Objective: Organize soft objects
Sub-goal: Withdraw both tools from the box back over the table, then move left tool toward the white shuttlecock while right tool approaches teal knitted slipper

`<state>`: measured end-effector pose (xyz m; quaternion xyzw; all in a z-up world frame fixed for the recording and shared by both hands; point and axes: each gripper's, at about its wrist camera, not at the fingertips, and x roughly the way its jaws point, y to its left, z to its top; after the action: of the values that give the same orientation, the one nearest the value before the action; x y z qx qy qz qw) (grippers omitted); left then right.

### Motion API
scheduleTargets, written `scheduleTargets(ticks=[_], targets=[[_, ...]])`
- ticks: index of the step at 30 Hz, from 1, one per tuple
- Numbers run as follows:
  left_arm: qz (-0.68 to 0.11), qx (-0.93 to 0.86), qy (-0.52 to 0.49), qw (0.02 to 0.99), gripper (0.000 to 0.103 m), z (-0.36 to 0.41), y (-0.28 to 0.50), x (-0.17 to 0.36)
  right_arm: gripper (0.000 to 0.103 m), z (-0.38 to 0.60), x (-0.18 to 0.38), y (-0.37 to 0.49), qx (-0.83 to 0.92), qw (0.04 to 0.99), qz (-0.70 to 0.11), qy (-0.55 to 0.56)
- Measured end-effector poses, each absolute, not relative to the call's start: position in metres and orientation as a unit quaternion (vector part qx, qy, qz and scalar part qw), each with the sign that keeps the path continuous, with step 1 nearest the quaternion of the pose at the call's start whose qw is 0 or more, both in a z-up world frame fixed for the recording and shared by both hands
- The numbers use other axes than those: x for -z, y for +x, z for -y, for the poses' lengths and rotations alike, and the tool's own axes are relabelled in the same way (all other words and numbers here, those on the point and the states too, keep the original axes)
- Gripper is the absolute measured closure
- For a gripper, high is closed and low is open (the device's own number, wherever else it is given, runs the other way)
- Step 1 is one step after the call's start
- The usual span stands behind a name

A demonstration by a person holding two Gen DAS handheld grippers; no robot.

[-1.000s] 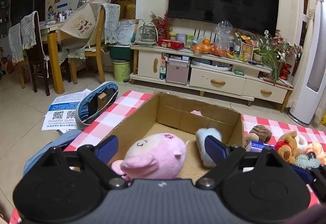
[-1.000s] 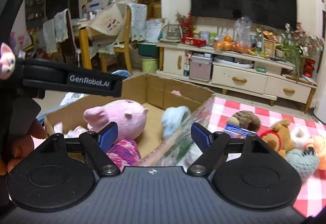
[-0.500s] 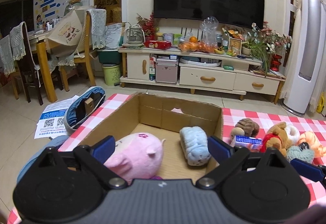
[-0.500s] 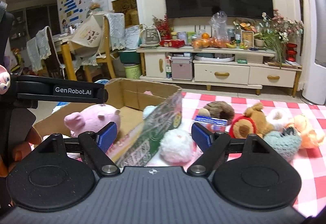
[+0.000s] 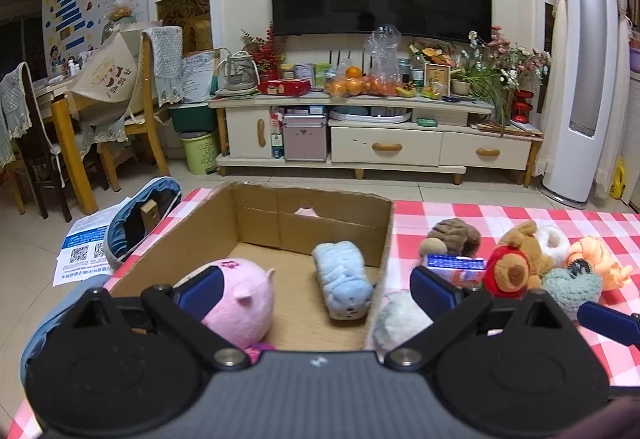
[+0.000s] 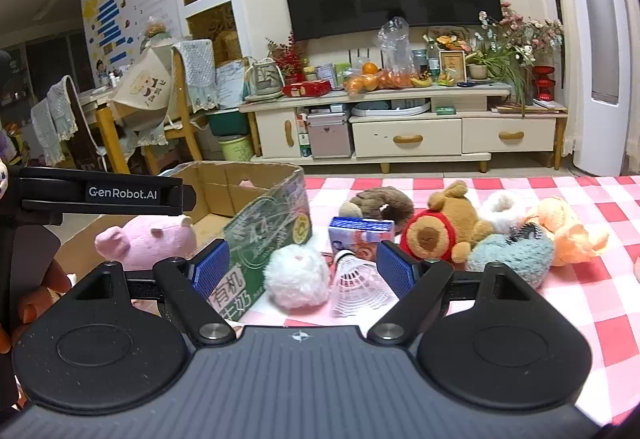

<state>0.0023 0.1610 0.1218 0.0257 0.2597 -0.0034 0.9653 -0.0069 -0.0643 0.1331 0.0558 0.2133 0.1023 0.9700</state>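
Note:
An open cardboard box [image 5: 384, 235] sits on the checked table and holds a pink pig plush [image 5: 240, 303] and a light blue plush [image 5: 342, 289]. My left gripper [image 5: 316, 289] is open and empty, held above the box's near side. My right gripper [image 6: 304, 265] is open and empty, just behind a white fluffy ball [image 6: 296, 277] and a shuttlecock [image 6: 356, 285] that lie beside the box [image 6: 272, 227]. Farther right lie a brown bear in red [image 6: 436, 231], a brown plush [image 6: 380, 201], a teal knitted heart [image 6: 508, 257], a white fluffy toy [image 6: 502, 205] and an orange plush [image 6: 568, 229].
A small blue and white carton [image 6: 360, 233] stands among the toys. The red checked cloth [image 6: 540, 319] covers the table. A blue bag [image 5: 140, 219] and papers [image 5: 80, 255] lie on the floor at left. A TV stand [image 5: 380, 143] and chairs [image 5: 132, 111] stand beyond.
Both grippers have swung to the right. The right one has left the box and now faces the toys on the cloth; both stay open.

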Motion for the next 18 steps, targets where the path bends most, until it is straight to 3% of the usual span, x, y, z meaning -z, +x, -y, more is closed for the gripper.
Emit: scheduleTargets(ticks=[18], targets=[[-0.266, 0.025, 0.053, 0.962, 0.002, -0.124, 0.001, -0.117, 0.003, 0.071, -0.125, -0.013, -0.062, 0.972, -0.207, 0.092]])
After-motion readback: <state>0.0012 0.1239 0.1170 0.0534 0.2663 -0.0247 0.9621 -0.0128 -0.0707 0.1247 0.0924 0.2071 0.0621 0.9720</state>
